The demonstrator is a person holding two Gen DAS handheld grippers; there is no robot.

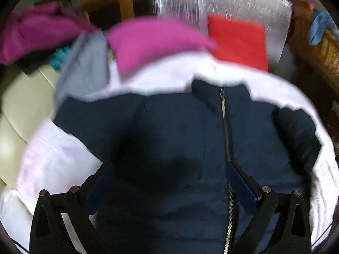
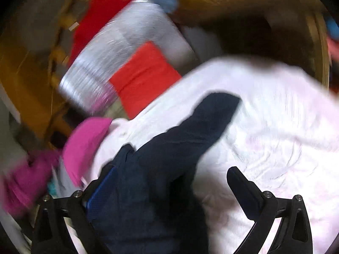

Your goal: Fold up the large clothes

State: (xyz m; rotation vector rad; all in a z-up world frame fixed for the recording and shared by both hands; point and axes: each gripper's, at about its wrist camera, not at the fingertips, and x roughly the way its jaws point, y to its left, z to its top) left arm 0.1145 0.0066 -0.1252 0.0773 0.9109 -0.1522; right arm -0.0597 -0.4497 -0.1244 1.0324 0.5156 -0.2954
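Navy fabric fills most of the left wrist view: a dark zip-front jacket lies spread front-up on a white sheet, its collar at the far end, its zip running near-to-far just right of centre. One sleeve is bunched at the far right edge of the garment.

Left gripper: fingers spread wide, nothing between them. The jacket body lies under the gap; a dark shadow falls on the cloth there. The right finger sits directly over the zip line; the left finger sits at the jacket's left edge, where navy meets white sheet. Contact with the cloth cannot be told from this blurred frame.

Right gripper: fingers also spread wide. A navy sleeve or flap of the jacket runs from the near left diagonally to the far right, across the gap. It lies against the blue pad of the left finger; the right finger stands apart from it, over bare sheet. No pinch on the cloth is visible.

Surroundings, both views heavily motion-blurred: a pink garment and a grey one at the far left of the sheet, a red folded piece at the far side on a silvery surface, a wicker basket at the far right.
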